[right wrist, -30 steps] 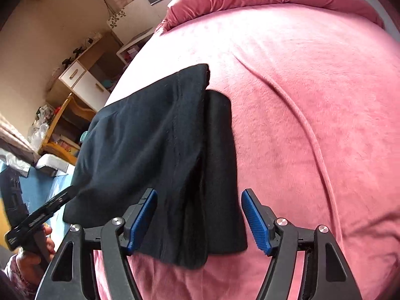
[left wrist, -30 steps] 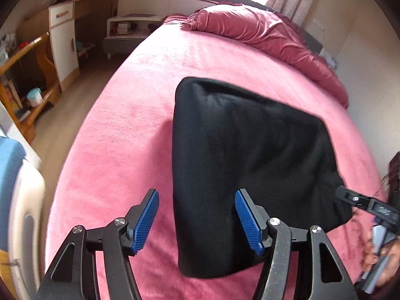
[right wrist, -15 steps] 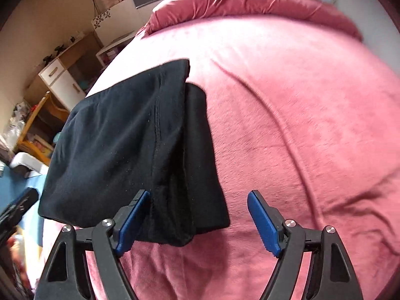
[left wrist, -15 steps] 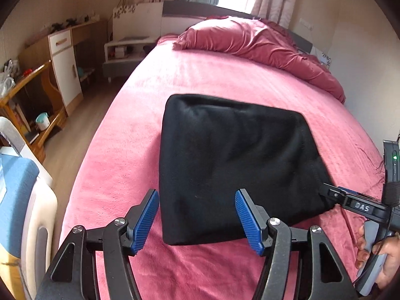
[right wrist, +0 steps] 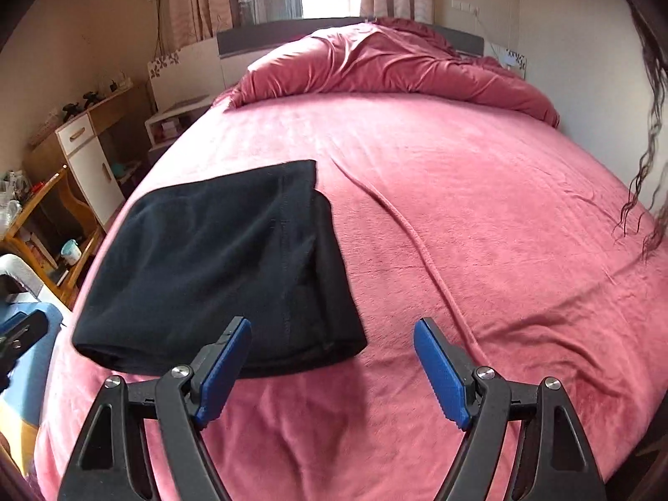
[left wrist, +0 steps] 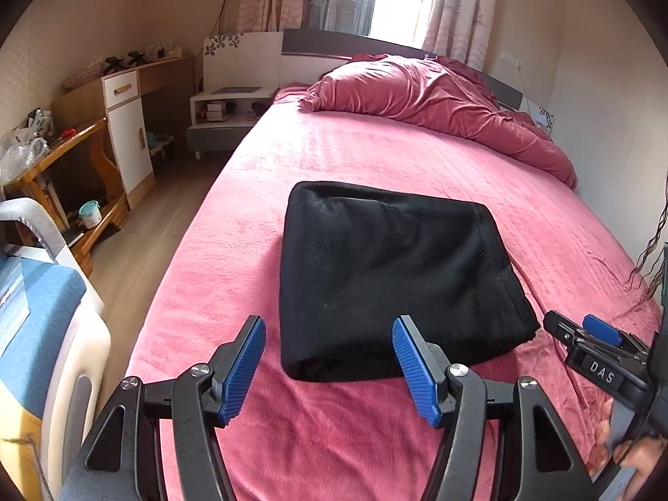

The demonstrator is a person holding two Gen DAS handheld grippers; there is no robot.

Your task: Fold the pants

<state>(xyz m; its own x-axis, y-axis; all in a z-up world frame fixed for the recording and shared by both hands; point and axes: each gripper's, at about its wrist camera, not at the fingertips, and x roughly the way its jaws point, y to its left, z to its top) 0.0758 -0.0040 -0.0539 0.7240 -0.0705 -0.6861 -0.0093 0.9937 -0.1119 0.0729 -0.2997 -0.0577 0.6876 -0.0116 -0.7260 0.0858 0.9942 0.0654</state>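
Note:
The black pants (left wrist: pixel 392 275) lie folded into a thick rectangle on the pink bed (left wrist: pixel 355 154). In the right wrist view the same pants (right wrist: pixel 217 267) sit left of centre, with a lower layer sticking out along their right edge. My left gripper (left wrist: pixel 330 363) is open, raised just short of the near edge of the pants, with nothing between its blue pads. My right gripper (right wrist: pixel 332 369) is open too, above the bedcover beside the near right corner of the pants. The right gripper (left wrist: pixel 597 342) also shows at the right edge of the left wrist view, held by a hand (left wrist: pixel 618 446).
A crumpled pink duvet (left wrist: pixel 438 100) lies at the head of the bed. A wooden desk (left wrist: pixel 58 158), a white cabinet (left wrist: pixel 129 125) and a low bedside shelf (left wrist: pixel 225 112) line the left wall. A blue and white cushioned object (left wrist: pixel 37 334) stands near left. A wall (left wrist: pixel 618 104) runs along the right.
Both grippers have pulled back and risen from the pants, which now lie farther off and wholly in view. The right gripper's jaws have widened a little. The pants have not moved.

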